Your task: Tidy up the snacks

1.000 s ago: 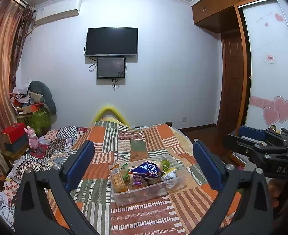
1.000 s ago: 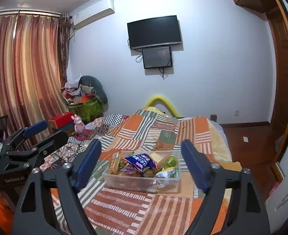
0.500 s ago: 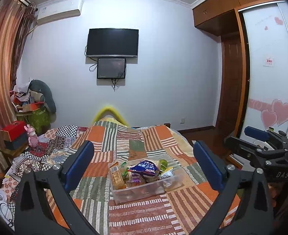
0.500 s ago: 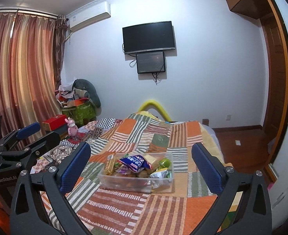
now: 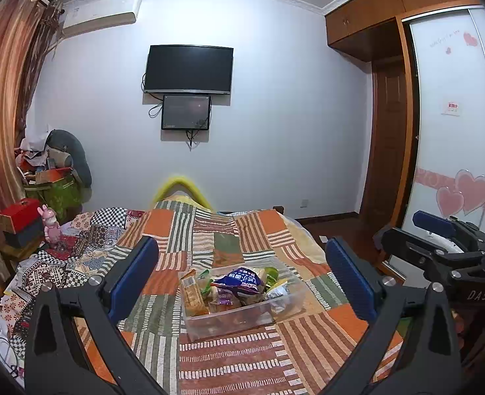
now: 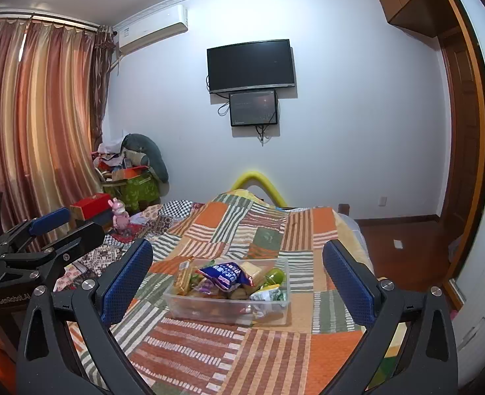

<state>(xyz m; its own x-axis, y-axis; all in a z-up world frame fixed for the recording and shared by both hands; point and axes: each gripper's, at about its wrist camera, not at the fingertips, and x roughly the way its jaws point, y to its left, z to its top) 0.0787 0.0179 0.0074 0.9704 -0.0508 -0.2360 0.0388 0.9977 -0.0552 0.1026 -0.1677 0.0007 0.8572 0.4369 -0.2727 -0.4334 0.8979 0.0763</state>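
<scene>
We are looking along a bed [image 5: 242,355] that is wearing a striped patchwork quilt, and a clear plastic bin [image 5: 239,321] is sitting on it near the middle, well apart from both grippers. We are holding the left gripper [image 5: 242,276] with its jaws spread wide and gripping nothing; the right gripper [image 6: 237,278] is likewise gaping wide and carrying nothing. Snacks are filling the bin: a blue snack bag [image 6: 225,274] is lying on top, a cracker packet [image 5: 193,296] is leaning at the left end, and a green cup [image 6: 275,276] is resting toward the right
</scene>
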